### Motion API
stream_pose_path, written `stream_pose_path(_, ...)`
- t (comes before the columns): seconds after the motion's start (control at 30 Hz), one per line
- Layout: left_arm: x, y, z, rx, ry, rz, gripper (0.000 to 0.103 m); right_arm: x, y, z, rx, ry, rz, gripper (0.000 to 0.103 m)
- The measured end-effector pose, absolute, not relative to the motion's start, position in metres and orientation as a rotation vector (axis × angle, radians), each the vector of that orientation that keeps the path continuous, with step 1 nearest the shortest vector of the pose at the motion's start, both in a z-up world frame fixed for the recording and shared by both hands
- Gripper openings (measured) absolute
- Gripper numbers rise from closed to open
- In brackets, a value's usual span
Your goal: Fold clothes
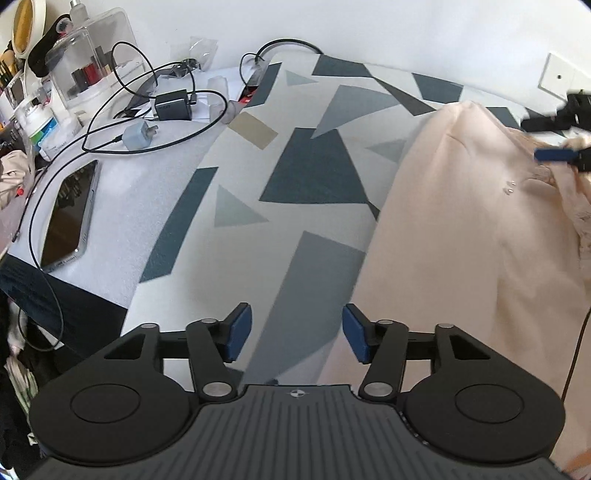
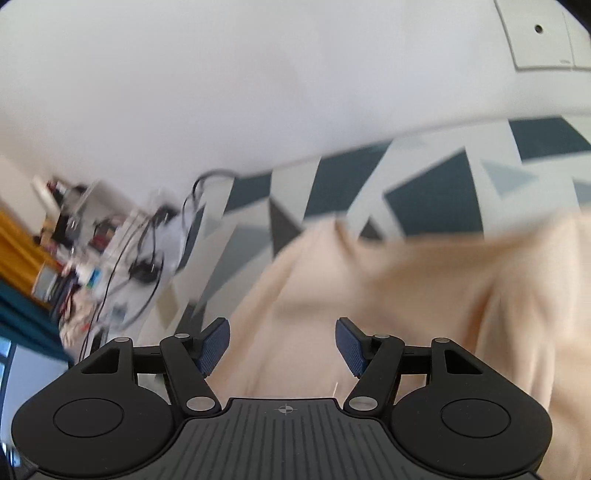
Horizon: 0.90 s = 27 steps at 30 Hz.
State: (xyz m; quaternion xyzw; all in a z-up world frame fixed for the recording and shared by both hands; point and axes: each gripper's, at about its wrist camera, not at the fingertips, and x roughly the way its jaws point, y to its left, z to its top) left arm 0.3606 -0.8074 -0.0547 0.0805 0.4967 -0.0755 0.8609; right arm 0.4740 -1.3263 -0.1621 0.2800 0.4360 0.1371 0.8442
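A pale peach garment (image 1: pixel 461 229) lies on a cloth with a grey and dark blue geometric pattern (image 1: pixel 306 166), on the right side of the left wrist view. My left gripper (image 1: pixel 297 332) hangs above the patterned cloth just left of the garment's edge, jaws open, nothing between the blue pads. The right gripper (image 1: pixel 565 136) shows at the far right edge of that view, over the garment's far part. In the blurred right wrist view my right gripper (image 2: pixel 282 349) is open above the peach garment (image 2: pixel 388 288), with no fabric between its pads.
Left of the cloth lie a dark phone (image 1: pixel 70 218), black cables (image 1: pixel 147 110), a black charger (image 1: pixel 171 105), a grey plug (image 1: pixel 138 136) and a clear box of small items (image 1: pixel 88 62). A white wall (image 1: pixel 369 29) runs behind, with a socket plate (image 1: pixel 561 77).
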Motion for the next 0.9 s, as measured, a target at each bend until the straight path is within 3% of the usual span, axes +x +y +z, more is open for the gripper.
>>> stream_pose_path(0.23, 0.342, -0.801, -0.056, 0.156, 1.01, -0.22, 0.068, 0.404, -1.274, -0.155, 0.566, 0.996, 0.298, 0.06)
stream_pose_path(0.53, 0.325, -0.772, -0.066, 0.131, 1.015, -0.246, 0.068, 0.331, -1.215, -0.16, 0.547, 1.082, 0.317, 0.06)
stream_pose_path(0.9, 0.315, -0.749, -0.068, 0.136, 0.994, -0.281, 0.069, 0.31, -1.18, -0.173, 0.566, 1.109, 0.281, 0.056)
